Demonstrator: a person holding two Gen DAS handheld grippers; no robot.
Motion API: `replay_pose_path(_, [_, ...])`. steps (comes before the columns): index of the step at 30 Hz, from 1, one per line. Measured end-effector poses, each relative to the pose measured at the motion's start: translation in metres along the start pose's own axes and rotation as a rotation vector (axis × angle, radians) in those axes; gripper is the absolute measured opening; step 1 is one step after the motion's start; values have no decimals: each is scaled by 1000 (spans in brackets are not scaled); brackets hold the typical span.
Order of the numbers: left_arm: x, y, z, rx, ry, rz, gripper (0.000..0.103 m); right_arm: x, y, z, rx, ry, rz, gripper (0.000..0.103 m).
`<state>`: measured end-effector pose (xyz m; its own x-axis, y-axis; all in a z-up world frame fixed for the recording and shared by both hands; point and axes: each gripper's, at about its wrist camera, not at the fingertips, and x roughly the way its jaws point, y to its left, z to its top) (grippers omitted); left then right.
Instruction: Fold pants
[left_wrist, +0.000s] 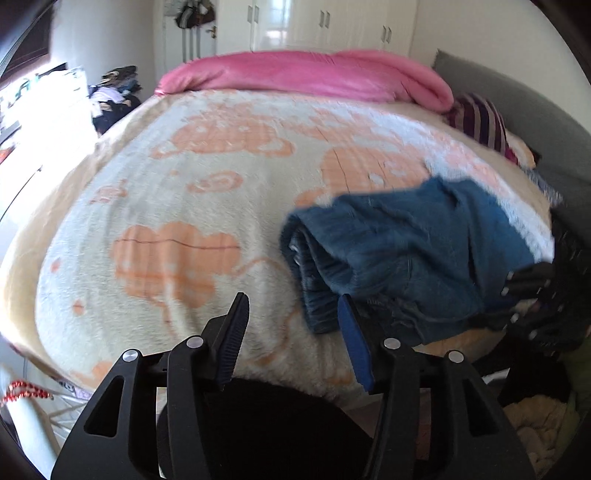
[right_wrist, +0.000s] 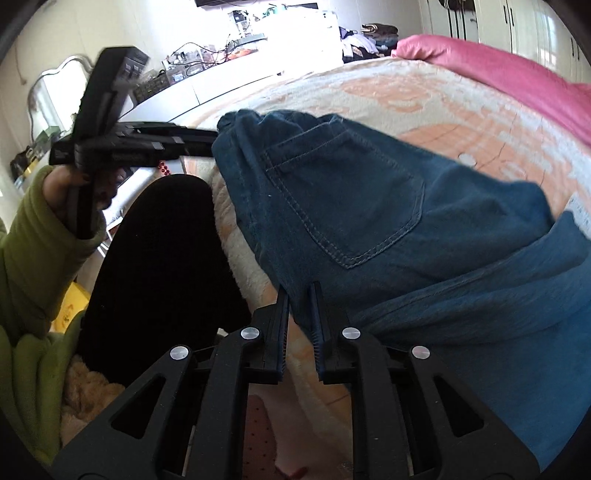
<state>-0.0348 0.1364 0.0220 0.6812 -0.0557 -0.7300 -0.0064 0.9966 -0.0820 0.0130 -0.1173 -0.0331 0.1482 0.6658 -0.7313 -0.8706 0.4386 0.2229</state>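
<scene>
Though folded, pants (right_wrist: 369, 221) lie crosswise | right gripper (right_wrist: 300, 295) pinches edge

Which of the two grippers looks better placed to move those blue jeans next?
Probably the right gripper: its nearly shut jaws sit at the edge of the jeans, seemingly pinching it. The left gripper is open over the blanket, beside the jeans.

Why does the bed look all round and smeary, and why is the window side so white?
Left wrist view: the fisheye lens bulges the blanket, motion smears the jeans, daylight whites out the left edge. Right wrist view: the desk glares white, while the jeans pocket looks sharp.
</scene>
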Motion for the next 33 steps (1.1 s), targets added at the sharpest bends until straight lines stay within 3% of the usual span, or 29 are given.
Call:
replay_pose_path(5, [-27, -23, 18, 12, -93, -76, 49, 3, 7, -3, -19, 4, 1, 8])
replay_pose_path(9, [-5, -58, 23, 70, -52, -154, 49, -1, 5, -4, 14, 2, 21, 10])
replay_pose_path(14, [26, -78, 7, 131, 30, -85, 49, -24, 9, -5, 7, -55, 37, 23])
replay_pose_path(18, [42, -60, -1, 114, 74, -4, 50, -40, -2, 6, 45, -138, -19, 35])
replay_pose_path(20, [46, -53, 1, 80, 82, -15, 50, -34, -8, 12, 62, -120, -50, 38])
replay_pose_path(24, [56, -49, 7, 73, 82, -8, 52, 9, -22, 5, 148, 58, -129, 40])
replay_pose_path(26, [60, -49, 9, 70, 78, -2, 55, 12, -22, 0, 159, 39, -127, 45])
replay_pose_path(33, [58, -48, 11, 57, 49, 2, 57, -13, -24, 3, 190, -21, -109, 46])
